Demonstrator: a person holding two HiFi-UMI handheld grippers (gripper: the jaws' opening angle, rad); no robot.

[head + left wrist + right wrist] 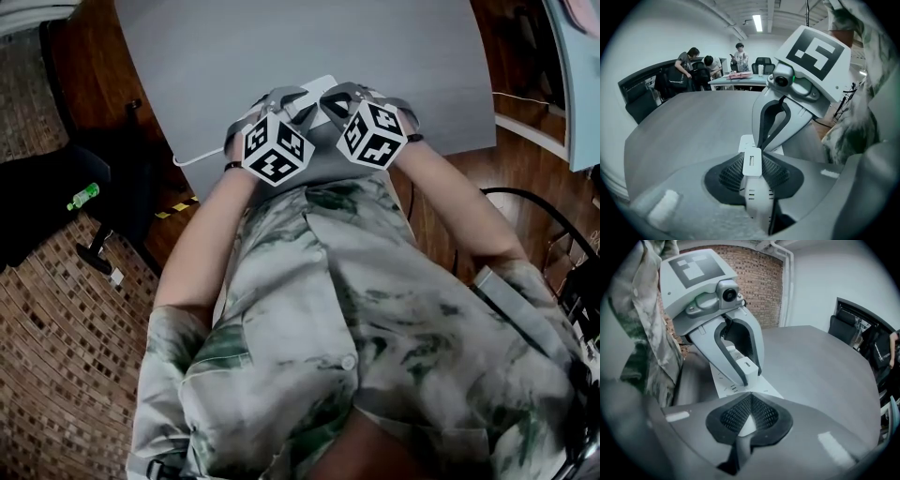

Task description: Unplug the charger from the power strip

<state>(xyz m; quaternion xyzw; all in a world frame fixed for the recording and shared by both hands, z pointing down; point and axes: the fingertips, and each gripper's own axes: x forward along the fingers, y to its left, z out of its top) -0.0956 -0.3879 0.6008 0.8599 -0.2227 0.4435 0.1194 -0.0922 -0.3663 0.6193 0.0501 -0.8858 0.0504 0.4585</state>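
My left fingers (730,176) clamp the charger (752,161), which stands on the power strip (725,381) on the bench (811,362). My right fingers (765,416) pinch the strip's end. The charger seems light, stiff and smooth, so I hold its flat sides.

Grey table (281,56), brick wall (759,282), wooden floor (94,75), ceiling light (757,22), black chairs (761,63)

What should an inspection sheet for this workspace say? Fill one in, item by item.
Surface: grey table.
Job's things: white charger standing on the white strip, apparently plugged in.
Clutter: nothing seen on the table.
Grippers: left gripper shut on the charger; right gripper shut on the strip's end.
Cables: white cable running off the table's left edge.
Surroundings: brick wall; people at a far desk; green bottle on something dark beside the table.
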